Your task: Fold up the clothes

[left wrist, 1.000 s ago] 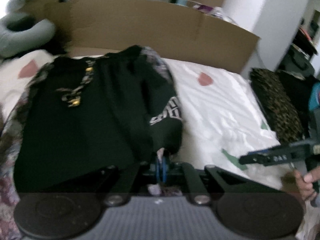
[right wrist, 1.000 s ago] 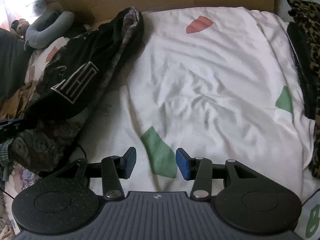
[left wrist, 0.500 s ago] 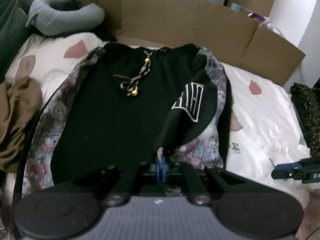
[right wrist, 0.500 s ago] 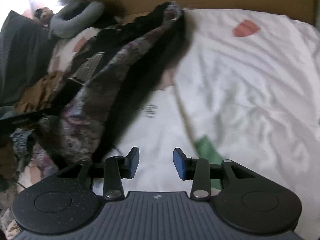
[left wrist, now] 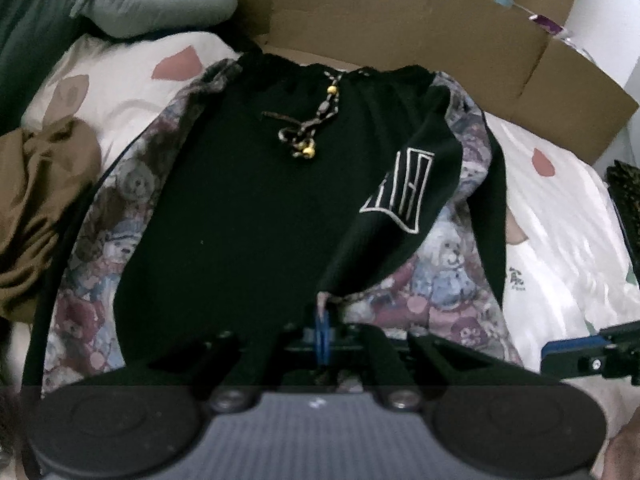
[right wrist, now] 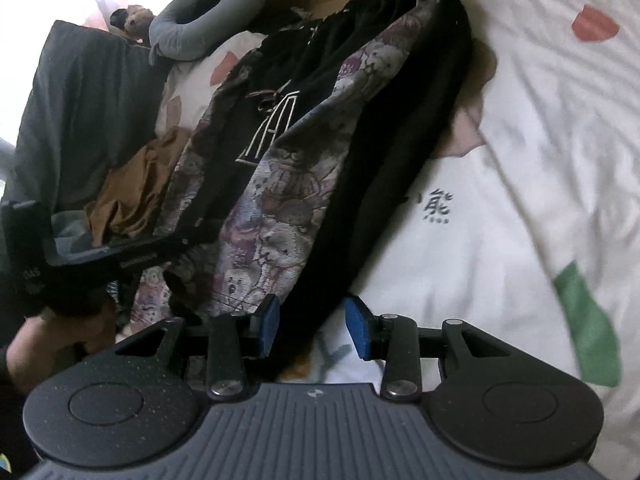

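L claw (left wrist: pixel 322 334) pinched tight on black sweatshirt (left wrist: pixel 248 216) cuff, sleeve running up to 1 o'clock. R claw (right wrist: pixel 312 326) half open, nothing gripped; the shirt's black side edge lies between its pads, long axis toward 1 o'clock. R is nearer that edge.

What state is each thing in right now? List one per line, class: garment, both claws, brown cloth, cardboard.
Black garment: spread on the bed, one corner lifted and folded inward.
Left claw: shut on the garment's corner.
Right claw: open, the garment's black edge between its pads.
Brown cloth: crumpled, unfolded.
Cardboard: flattened, upright behind the bed.
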Tool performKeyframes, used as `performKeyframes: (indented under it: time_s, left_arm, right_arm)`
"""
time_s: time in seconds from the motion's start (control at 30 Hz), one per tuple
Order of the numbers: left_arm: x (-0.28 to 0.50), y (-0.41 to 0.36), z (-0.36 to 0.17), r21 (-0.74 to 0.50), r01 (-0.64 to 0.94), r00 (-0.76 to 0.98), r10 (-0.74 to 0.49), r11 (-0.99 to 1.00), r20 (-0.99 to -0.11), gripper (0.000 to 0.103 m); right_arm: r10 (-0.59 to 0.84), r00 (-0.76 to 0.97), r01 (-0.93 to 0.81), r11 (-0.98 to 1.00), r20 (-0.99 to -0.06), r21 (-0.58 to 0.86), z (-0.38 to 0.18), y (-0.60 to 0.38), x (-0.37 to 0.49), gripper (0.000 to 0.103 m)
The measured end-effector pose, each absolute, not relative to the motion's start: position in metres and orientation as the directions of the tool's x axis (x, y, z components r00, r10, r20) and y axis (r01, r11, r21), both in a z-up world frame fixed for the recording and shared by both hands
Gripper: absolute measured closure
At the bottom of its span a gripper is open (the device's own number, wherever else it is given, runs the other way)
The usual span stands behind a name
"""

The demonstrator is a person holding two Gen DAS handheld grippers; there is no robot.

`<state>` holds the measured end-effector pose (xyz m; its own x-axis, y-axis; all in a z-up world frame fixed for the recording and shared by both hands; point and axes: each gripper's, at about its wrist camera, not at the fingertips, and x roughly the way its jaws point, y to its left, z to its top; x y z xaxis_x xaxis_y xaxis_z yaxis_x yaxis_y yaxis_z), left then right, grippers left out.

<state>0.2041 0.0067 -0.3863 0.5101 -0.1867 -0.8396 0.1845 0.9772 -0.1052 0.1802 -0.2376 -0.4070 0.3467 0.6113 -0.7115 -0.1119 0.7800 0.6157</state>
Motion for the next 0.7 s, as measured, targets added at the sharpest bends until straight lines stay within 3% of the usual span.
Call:
performKeyframes:
  time_s: [0.13, 0.47, 0.57, 0.7]
  left_arm:
    - [0.204, 0.009, -0.389, -0.112, 0.184, 0.508, -0.192, 0.977, -0.84, 0.101]
    - [0.203, 0.012, -0.397, -0.127, 0.176, 0.496, -0.199, 0.976, -0.845, 0.101]
    - [0.202, 0.012, -0.398, -0.131, 0.176, 0.495, -0.202, 0.976, -0.845, 0.101]
    - [0.2, 0.012, -0.398, -0.135, 0.176, 0.494, -0.206, 0.975, -0.845, 0.101]
  right_arm:
    - [0.65, 0.336, -0.094, 0.743, -0.682, 0.662, -0.415, -0.231, 0.184, 0.065]
    - [0.719, 0.333, 0.009, 0.644, -0.61, 0.765, -0.436, -0.223, 0.195, 0.066]
    - [0.732, 0.317, 0.034, 0.627, -0.603, 0.778, -0.443, -0.22, 0.197, 0.071]
    - [0.743, 0.304, 0.043, 0.614, -0.596, 0.788, -0.447, -0.221, 0.195, 0.089]
